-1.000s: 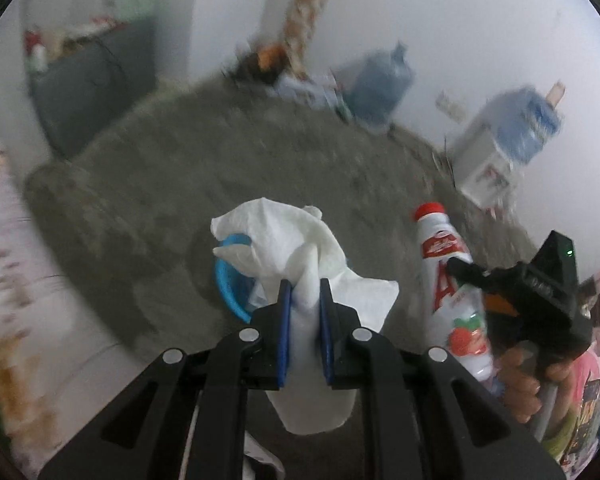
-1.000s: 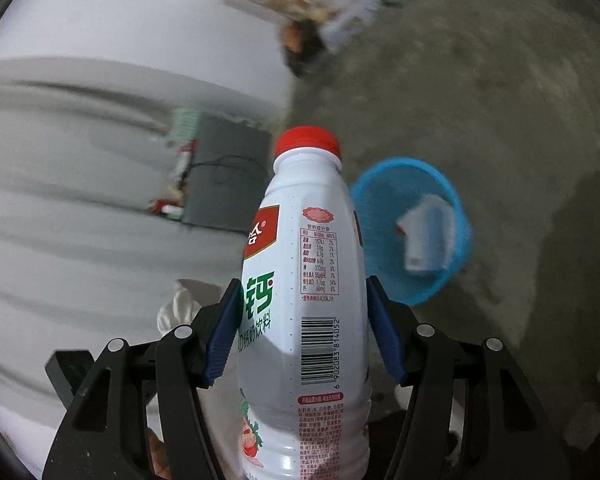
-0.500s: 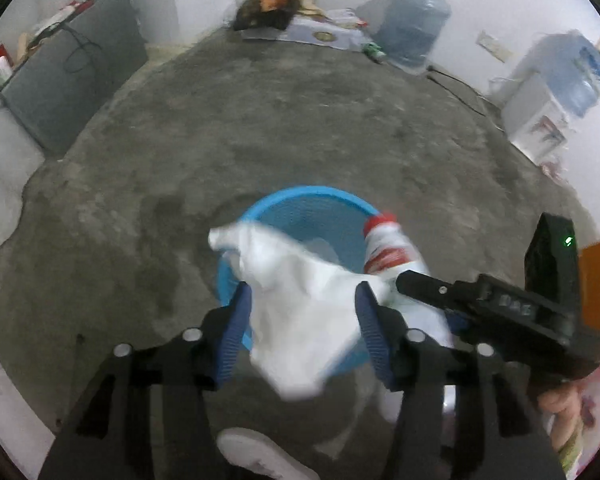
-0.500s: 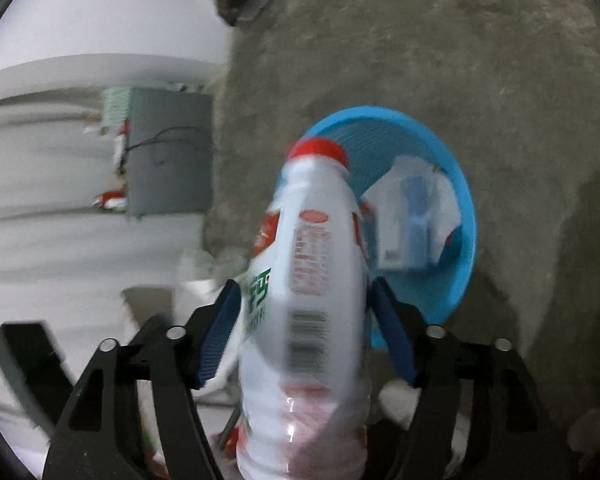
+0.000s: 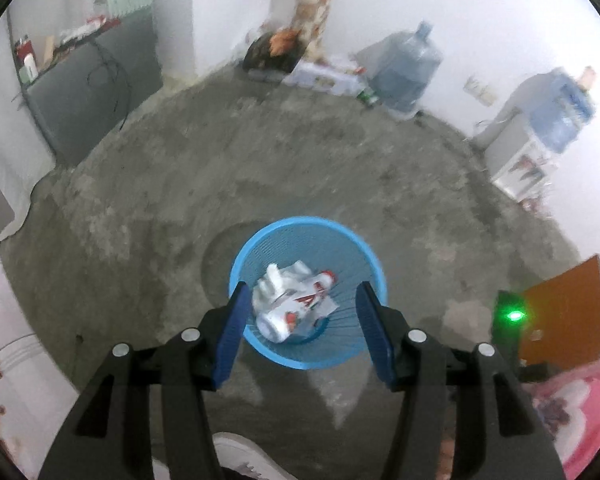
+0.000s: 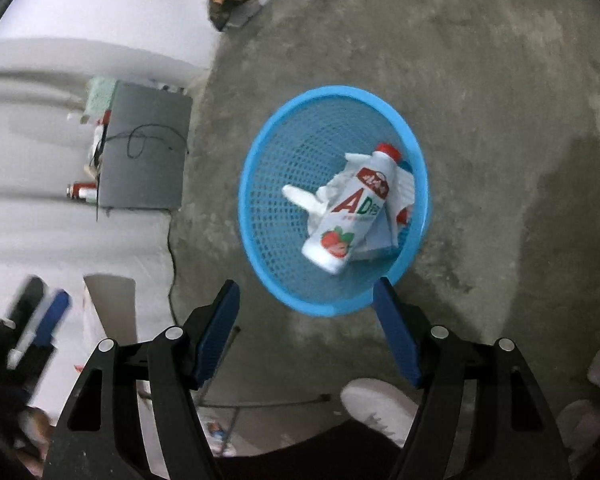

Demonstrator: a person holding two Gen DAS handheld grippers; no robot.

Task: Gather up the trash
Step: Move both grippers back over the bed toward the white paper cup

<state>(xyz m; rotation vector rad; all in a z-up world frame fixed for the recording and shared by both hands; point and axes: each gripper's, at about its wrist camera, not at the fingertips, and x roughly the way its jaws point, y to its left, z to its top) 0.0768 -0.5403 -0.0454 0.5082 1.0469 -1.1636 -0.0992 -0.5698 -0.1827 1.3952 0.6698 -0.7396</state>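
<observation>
A round blue mesh basket [image 5: 364, 256] stands on the concrete floor; it also shows in the right wrist view [image 6: 276, 184]. Inside it lie a white drink bottle with a red cap [image 6: 350, 208], also in the left wrist view [image 5: 300, 304], and crumpled white tissue [image 6: 300, 196], seen too in the left wrist view [image 5: 270, 282]. My left gripper [image 5: 302, 334] is open and empty above the basket. My right gripper [image 6: 306, 330] is open and empty above the basket's near rim.
A dark cabinet [image 5: 92, 92] stands at the left wall. Water jugs [image 5: 404, 68] and a dispenser [image 5: 540, 132] line the far wall. An orange board [image 5: 564, 316] is at right. A white shoe [image 6: 376, 404] is below the grippers.
Both grippers have opened. The tissue and the bottle have dropped into the blue basket, and both grippers have risen above it.
</observation>
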